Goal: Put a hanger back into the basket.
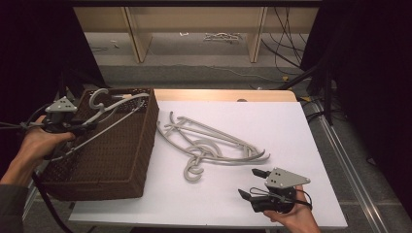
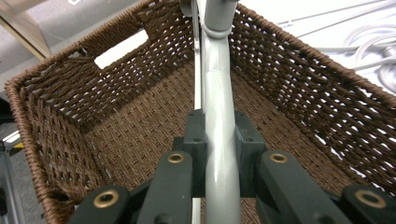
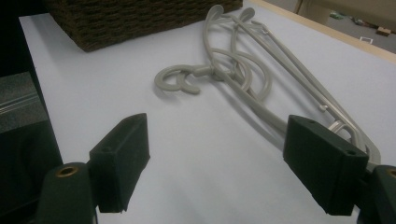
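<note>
Hanger point(image 2: 218, 93) clamped in my left gripper point(image 2: 219, 154) at frame left could snag the wicker basket point(image 1: 145, 145) rim; right gripper point(image 1: 252, 183) gapes wide.

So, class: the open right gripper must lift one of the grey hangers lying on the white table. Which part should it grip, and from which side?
Grip the hangers at the straight arm nearest the right gripper, coming from above: it lies flat and thin, while the hooks are tangled.
</note>
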Motion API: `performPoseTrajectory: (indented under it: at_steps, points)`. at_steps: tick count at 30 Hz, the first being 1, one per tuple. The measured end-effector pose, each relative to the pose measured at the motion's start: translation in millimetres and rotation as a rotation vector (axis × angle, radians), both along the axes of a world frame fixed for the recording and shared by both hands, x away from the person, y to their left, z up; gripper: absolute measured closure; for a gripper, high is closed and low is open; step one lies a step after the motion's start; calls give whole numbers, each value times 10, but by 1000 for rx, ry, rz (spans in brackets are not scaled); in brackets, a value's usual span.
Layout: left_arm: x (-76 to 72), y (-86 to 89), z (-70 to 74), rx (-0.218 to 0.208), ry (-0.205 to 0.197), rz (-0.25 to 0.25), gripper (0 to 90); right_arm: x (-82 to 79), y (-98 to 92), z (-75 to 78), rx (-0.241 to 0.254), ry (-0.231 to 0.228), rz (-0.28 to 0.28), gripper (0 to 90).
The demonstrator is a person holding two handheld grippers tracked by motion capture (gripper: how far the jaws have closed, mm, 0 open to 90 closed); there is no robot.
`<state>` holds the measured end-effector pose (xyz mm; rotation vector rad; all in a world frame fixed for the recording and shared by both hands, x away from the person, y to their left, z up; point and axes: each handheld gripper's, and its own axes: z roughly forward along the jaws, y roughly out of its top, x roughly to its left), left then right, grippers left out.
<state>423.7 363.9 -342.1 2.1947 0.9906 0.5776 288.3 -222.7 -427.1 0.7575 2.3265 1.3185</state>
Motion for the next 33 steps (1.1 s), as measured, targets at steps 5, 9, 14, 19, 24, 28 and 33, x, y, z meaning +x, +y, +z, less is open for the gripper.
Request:
performPoseTrajectory:
  at_steps: [5, 9, 14, 19, 24, 28, 33]
  points:
    - [41, 99, -1, -13, 6, 4, 791, 1, 10, -6, -2, 6, 9, 238]
    - [52, 86, -6, -28, 29, -22, 792, 3, 10, -7, -4, 6, 9, 238]
    - [21, 45, -45, -52, 55, -48, 787, 9, 3, -9, -2, 6, 8, 239]
    - [5, 67, -143, -76, 91, -10, 787, 14, 3, -16, -10, 9, 8, 240]
    - [-2, 100, -285, -62, 124, 16, 789, 13, 5, -18, -11, 13, 7, 240]
    - [-11, 108, -381, -58, 148, 25, 788, 14, 5, -20, -12, 14, 7, 240]
    - [4, 54, -508, -40, 193, 13, 789, 18, 0, -25, -10, 13, 10, 241]
